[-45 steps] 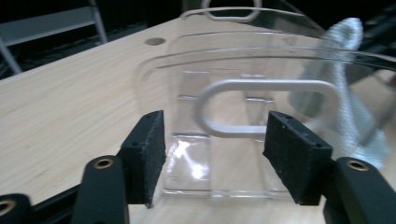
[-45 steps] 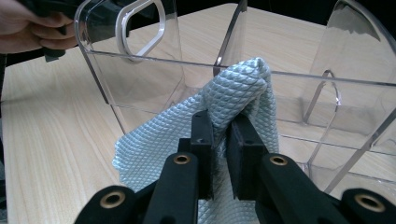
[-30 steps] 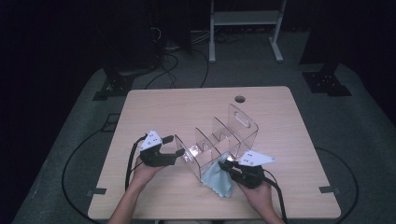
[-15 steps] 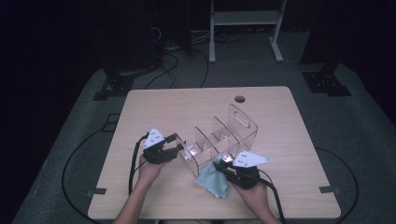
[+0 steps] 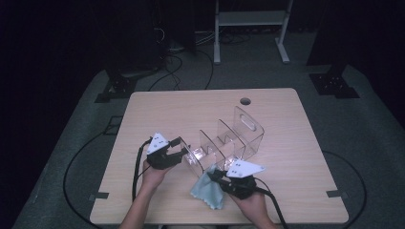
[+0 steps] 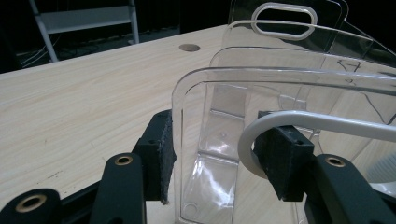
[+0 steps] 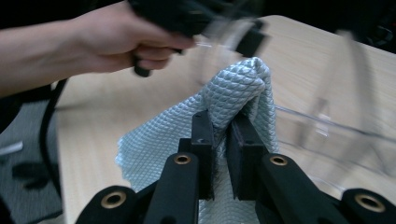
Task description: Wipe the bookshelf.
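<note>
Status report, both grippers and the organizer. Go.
Left gripper clamped on the clear organizer's end wall. Right gripper shut on the blue cloth, beside it. Nothing in the way.

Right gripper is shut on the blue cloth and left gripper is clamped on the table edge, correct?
Not quite. The left gripper is clamped on the end wall of the clear plastic organizer, not the table edge; the left gripper view shows the wall between its pads. The right gripper is indeed shut on the blue cloth.
</note>
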Demonstrator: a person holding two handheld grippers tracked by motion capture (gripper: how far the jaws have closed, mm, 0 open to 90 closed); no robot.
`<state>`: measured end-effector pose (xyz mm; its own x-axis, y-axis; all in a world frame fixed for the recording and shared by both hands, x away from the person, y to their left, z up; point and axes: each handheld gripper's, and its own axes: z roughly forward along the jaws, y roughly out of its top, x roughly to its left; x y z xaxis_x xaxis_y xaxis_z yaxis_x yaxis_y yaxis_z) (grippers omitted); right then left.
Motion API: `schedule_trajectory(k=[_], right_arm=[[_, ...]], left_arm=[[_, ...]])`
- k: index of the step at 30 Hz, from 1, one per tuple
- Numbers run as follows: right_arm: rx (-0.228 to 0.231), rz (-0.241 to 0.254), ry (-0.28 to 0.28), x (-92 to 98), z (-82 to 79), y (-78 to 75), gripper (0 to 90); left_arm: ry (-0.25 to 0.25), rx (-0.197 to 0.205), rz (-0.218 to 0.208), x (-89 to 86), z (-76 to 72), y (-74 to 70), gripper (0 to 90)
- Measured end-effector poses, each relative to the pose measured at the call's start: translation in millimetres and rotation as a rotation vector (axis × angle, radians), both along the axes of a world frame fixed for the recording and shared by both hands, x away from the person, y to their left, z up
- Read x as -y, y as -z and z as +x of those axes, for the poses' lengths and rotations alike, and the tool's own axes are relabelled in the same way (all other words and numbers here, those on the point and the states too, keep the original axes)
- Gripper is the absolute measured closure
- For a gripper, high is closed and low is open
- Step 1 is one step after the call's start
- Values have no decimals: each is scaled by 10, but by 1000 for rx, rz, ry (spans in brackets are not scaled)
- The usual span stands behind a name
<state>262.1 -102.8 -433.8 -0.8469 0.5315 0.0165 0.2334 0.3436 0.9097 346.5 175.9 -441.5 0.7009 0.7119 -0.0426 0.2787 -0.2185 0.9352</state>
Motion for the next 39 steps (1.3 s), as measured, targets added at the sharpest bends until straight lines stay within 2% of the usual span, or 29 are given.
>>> schedule_trajectory(k=[2, 3, 5, 6, 8, 9, 12, 15, 16, 20, 22, 23, 27, 29, 31, 35, 37, 39], right_arm=[[14, -15, -14, -30, -21, -29, 814], [16, -7, -7, 5, -11, -44, 814], [22, 10, 34, 125, 32, -66, 814], [11, 20, 51, 181, 52, -74, 814], [4, 33, 66, 203, 54, -78, 814], [6, 37, 59, 171, 34, -73, 814], [-9, 45, -20, -11, -40, -59, 814], [23, 9, -29, -67, -79, -97, 814], [19, 22, -16, -16, -57, -106, 814], [15, 49, 95, 309, 67, -88, 814], [0, 65, 115, 367, 88, -60, 814], [-1, 67, 113, 341, 69, -52, 814], [11, 40, 19, 94, -26, -29, 814], [21, 29, 8, 77, -29, -33, 814], [15, 34, 44, 181, 11, -41, 814], [-5, 67, 152, 506, 146, -3, 814], [-19, 79, 161, 537, 156, 22, 814], [-27, 67, 129, 444, 125, 48, 814]], left_arm=[[3, 1, -5, -20, -10, 2, 480], [3, -1, -8, -27, -14, 2, 480], [2, -1, -9, -26, -14, 3, 480], [2, -2, -8, -21, -13, 2, 480], [1, 0, -5, -2, -17, 1, 480], [2, 1, -5, 2, -18, 2, 480], [5, 2, -3, 13, -26, 1, 480], [11, -1, -3, -8, -28, 1, 480], [12, 1, -5, -15, -28, 1, 480], [8, -1, -10, -18, -40, 2, 480], [7, 0, -6, -5, -42, 1, 480], [7, 0, -8, -5, -40, 1, 480], [12, -1, -4, -21, -41, 0, 480], [14, 1, -9, -45, -44, 3, 480], [18, 0, -9, -76, -46, 3, 480], [16, 2, -11, -92, -50, 5, 480], [14, 3, -14, -87, -48, 7, 480], [13, 3, -13, -87, -50, 7, 481]])
